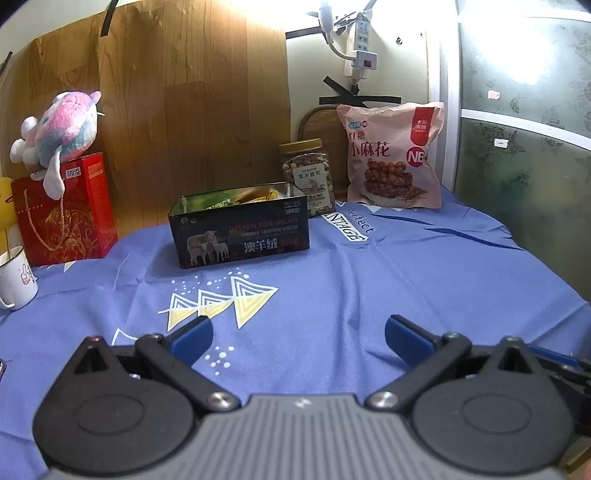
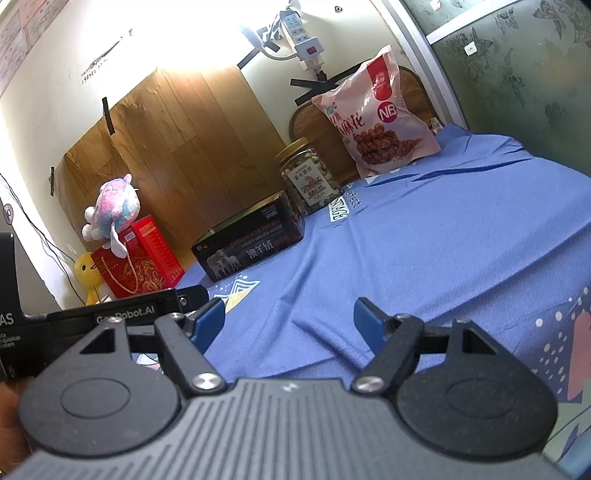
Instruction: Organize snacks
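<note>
- 2 grippers, the left gripper [image 1: 297,332] and the right gripper [image 2: 288,319], hang low over the near part of the desk, each with its blue-padded fingers spread wide and only bare cloth between them.
- A blue tablecloth [image 1: 369,280] with white and yellow triangle prints covers the desk.
- 1 dark open box [image 1: 240,230], printed with sheep, sits toward the far edge of the desk, left of centre; wrapped snacks [image 1: 255,195] show inside it, though what kind cannot be told.
- 1 clear jar of nuts [image 1: 308,177] with a gold lid stands upright just behind the box's right end; whether the 2 touch cannot be told.
- 1 pink snack bag [image 1: 393,155] stands at the far right corner, leaning against a round woven piece [image 1: 319,123] at the wall, near the jar.
- 1 red gift bag [image 1: 64,214] stands at the far left corner, with a pink and blue plush toy [image 1: 59,134] lying on top of it.
- 1 white mug [image 1: 16,280] stands by the left edge, near the gift bag.
- In the right wrist view, part of the left gripper's black body shows at the left, just beside the right gripper.
- 1 white power strip [image 1: 362,35] hangs on the wall above the snack bag.
</note>
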`<state>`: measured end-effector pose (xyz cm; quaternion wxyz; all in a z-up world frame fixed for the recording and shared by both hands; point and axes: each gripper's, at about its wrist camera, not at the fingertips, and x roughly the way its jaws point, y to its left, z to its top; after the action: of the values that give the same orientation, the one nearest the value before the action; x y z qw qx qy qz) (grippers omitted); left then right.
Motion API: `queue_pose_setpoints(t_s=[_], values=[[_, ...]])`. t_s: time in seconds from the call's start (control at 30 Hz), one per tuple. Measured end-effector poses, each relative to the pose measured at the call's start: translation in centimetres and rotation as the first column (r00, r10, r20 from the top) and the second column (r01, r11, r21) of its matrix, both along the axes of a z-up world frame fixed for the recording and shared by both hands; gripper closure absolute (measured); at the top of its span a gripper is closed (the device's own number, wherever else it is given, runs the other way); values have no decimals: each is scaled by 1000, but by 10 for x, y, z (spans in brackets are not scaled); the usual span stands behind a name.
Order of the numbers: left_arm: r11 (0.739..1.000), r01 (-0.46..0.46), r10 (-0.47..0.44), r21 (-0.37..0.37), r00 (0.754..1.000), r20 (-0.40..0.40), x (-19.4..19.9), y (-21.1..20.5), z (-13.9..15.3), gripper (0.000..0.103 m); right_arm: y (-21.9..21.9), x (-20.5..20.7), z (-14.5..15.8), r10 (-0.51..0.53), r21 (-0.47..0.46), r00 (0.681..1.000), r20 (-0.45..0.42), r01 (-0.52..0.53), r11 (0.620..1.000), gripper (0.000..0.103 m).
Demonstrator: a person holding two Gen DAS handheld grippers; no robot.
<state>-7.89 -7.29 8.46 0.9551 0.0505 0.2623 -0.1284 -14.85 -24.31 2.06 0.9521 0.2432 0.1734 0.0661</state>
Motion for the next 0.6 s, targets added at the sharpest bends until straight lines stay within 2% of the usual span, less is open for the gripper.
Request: queue_pose_setpoints(t_s=[0.6], values=[[1000,3,-3,7,1000,6,-1,-3,1,0,-1,-1,1,5,-2,1000,0,-5,1000,24]])
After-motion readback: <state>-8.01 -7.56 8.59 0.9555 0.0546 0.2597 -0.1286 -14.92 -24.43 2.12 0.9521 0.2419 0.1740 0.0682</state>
